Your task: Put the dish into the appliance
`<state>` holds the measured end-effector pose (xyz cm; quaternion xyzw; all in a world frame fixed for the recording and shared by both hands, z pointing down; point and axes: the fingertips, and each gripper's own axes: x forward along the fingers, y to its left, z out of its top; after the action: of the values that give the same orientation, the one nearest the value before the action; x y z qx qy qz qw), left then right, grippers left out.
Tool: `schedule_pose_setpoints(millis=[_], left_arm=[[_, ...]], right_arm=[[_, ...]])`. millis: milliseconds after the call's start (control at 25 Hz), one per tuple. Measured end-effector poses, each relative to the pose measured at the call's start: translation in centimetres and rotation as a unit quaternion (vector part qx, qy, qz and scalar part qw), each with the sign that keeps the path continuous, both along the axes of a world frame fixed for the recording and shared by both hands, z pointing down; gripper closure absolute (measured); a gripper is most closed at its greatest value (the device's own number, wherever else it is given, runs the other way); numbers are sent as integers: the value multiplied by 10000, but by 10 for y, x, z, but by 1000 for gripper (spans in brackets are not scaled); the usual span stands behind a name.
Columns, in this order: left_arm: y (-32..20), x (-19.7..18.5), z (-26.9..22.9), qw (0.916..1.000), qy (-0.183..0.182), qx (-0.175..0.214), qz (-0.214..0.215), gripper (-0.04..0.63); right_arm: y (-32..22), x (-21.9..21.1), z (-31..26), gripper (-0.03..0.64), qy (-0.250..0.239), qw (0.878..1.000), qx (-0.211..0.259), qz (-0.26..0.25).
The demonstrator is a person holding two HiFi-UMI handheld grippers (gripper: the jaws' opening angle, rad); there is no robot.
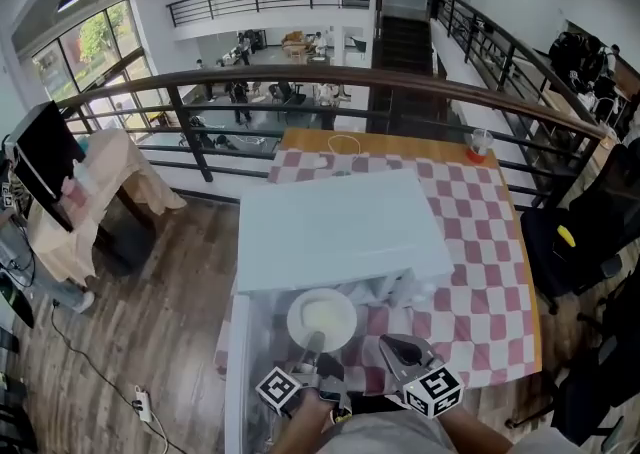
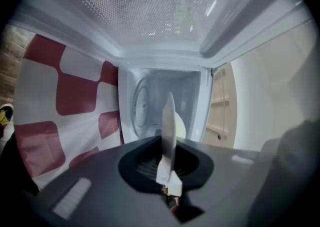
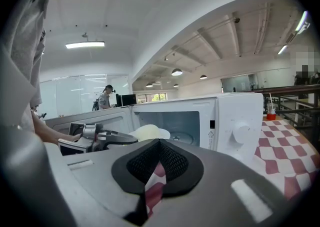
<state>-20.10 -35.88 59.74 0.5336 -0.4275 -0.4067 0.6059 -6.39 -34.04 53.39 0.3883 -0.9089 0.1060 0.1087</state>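
A white microwave [image 1: 340,227] stands on the checkered table with its door [image 1: 238,382] swung open to the left. My left gripper [image 1: 312,345] is shut on the near rim of a round white dish [image 1: 322,319], holding it level just in front of the open cavity. In the left gripper view the dish [image 2: 169,121] shows edge-on between the jaws, with the glass turntable [image 2: 140,105] behind it. My right gripper [image 1: 392,345] hovers to the right of the dish, shut and holding nothing. From the right gripper view I see the dish [image 3: 145,132], the left gripper [image 3: 100,138] and the microwave's dial [image 3: 241,133].
A red-and-white checkered cloth [image 1: 480,272] covers the table. A cup with a red drink [image 1: 479,145] stands at the far right corner. A dark railing [image 1: 350,77] runs behind the table. A black chair [image 1: 570,242] sits to the right.
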Motion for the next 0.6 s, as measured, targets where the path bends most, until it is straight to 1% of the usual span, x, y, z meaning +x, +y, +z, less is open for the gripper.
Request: schedule_pose_setpoints(millis=[160, 280, 440, 600], left_arm=[[-31, -5, 13, 9997, -58, -61, -222, 568], [-53, -9, 23, 9994, -19, -89, -340, 568], [-79, -14, 34, 9991, -59, -169, -384, 568], [-92, -21, 50, 9984, -132, -288, -470, 568]], right_arm=[[-18, 1, 4, 618, 58, 10000, -12, -56], [-30, 2, 9, 618, 147, 9998, -42, -132], [-44, 2, 13, 618, 141, 9997, -112, -143], [-50, 3, 16, 618, 127, 9997, -163, -143]])
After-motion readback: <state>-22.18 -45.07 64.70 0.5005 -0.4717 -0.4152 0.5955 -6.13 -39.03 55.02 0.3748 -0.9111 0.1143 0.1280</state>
